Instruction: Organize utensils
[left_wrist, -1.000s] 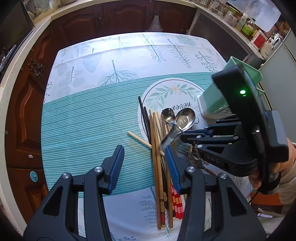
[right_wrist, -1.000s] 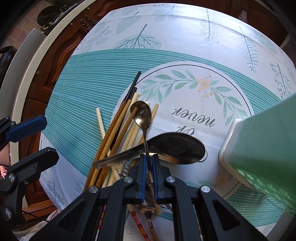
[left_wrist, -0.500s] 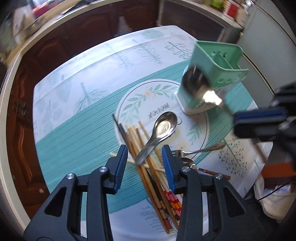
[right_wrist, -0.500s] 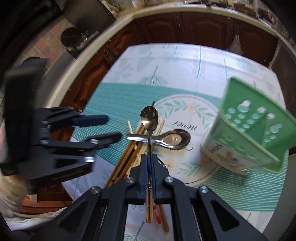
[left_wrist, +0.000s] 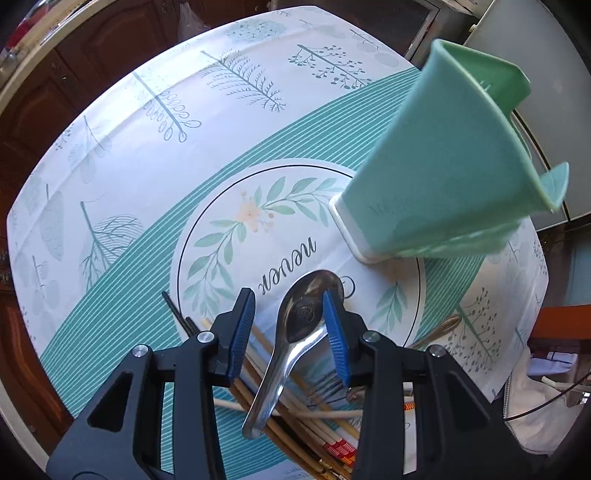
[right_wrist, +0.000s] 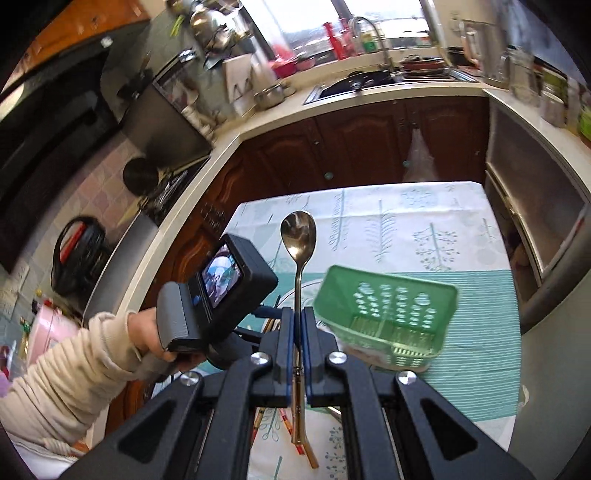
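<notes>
My left gripper (left_wrist: 290, 332) points down over a large steel soup spoon (left_wrist: 306, 314) that lies on a heap of wooden chopsticks (left_wrist: 295, 398). The spoon's bowl is between the blue pads; the left pad stands clear of it, so the gripper is open. My right gripper (right_wrist: 296, 325) is shut on the handle of a small metal spoon (right_wrist: 298, 232), held high with the bowl up, beside the green utensil holder (right_wrist: 388, 314). The holder (left_wrist: 443, 166) stands right of the soup spoon. A fork (left_wrist: 328, 387) lies among the chopsticks.
A leaf-print tablecloth (left_wrist: 147, 166) covers the small table. The left gripper's camera housing (right_wrist: 221, 280) and a cream sleeve (right_wrist: 74, 369) are left of the lifted spoon. Dark cabinets (right_wrist: 369, 147) and a counter with a sink (right_wrist: 369, 81) lie behind. A white cloth (left_wrist: 535, 406) hangs off the right edge.
My right gripper has lifted the small spoon off the heap and high above the table. My left gripper has shifted over the soup spoon, come lower, and narrowed its jaws.
</notes>
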